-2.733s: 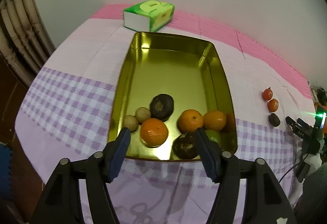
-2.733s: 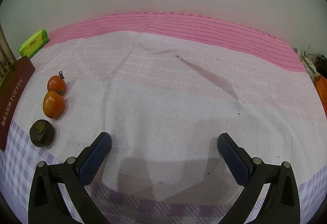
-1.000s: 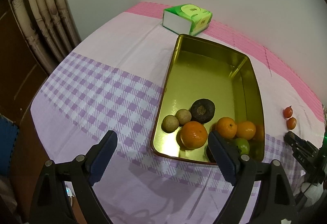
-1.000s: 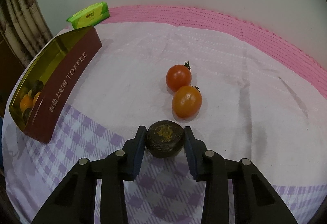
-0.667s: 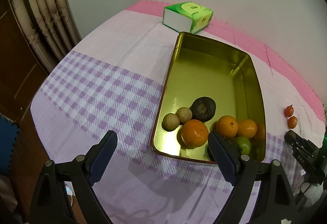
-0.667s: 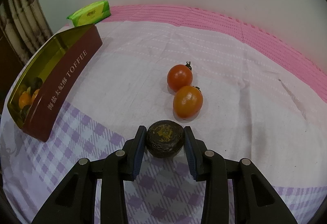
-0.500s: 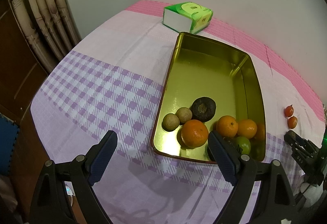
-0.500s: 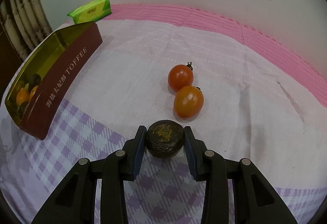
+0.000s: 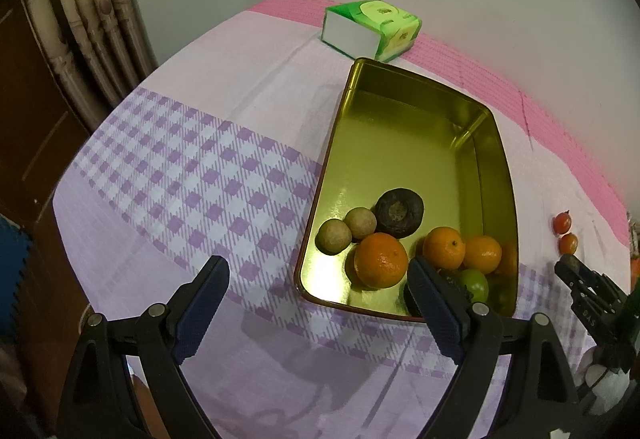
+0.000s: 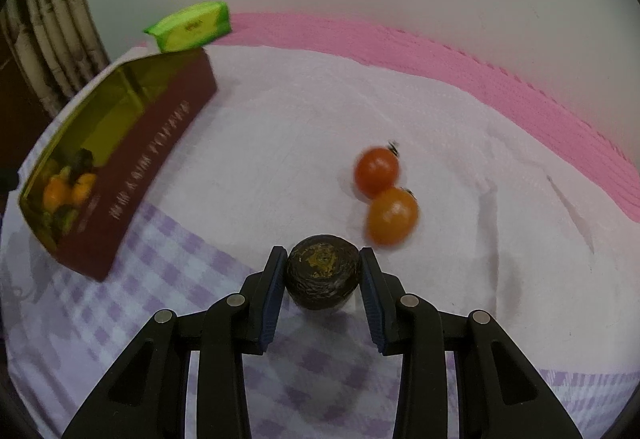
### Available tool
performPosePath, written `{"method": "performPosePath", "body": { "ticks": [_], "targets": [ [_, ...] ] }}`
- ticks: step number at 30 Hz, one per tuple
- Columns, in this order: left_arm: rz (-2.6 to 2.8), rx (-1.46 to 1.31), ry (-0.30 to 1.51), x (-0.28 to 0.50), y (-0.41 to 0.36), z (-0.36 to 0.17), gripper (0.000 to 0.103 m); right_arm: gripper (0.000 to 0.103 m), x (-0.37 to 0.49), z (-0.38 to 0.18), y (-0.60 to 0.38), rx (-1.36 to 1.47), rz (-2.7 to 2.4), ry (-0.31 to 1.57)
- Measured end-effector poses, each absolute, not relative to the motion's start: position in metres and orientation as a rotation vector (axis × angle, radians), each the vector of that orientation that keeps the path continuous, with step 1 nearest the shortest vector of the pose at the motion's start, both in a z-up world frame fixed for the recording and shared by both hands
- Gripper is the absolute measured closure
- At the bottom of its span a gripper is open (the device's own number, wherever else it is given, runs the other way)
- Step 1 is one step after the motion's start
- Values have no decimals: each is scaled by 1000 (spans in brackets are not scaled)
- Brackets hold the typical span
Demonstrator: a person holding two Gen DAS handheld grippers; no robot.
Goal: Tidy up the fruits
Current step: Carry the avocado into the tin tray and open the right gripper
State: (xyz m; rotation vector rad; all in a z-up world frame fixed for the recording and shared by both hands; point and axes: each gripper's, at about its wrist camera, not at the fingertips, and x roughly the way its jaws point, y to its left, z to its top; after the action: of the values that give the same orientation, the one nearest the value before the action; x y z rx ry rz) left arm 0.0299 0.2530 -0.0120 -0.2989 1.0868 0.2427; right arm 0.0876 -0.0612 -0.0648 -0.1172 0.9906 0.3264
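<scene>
The right gripper squeezed the dark wrinkly round fruit, probably to carry it to the gold metal tin at left. The left gripper was opening, empty.

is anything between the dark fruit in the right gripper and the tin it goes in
Nothing visible does. The right gripper is shut on the dark fruit, and only bare cloth lies between it and the tin. The two tomatoes sit on the far side, away from the tin. The tin's near wall must be cleared.

Tablecloth under tin, tomatoes
</scene>
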Motion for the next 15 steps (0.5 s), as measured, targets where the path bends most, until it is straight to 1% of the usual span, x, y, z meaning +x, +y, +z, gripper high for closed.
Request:
{"method": "performPosePath", "body": {
  "ticks": [10,15],
  "targets": [
    [324,-351,1075,27,270,-11,12,66,83,-23,5,-126,507,920],
    [356,-378,1063,25,279,-10,10,66,77,-14,43,-142,595,905]
  ]
}}
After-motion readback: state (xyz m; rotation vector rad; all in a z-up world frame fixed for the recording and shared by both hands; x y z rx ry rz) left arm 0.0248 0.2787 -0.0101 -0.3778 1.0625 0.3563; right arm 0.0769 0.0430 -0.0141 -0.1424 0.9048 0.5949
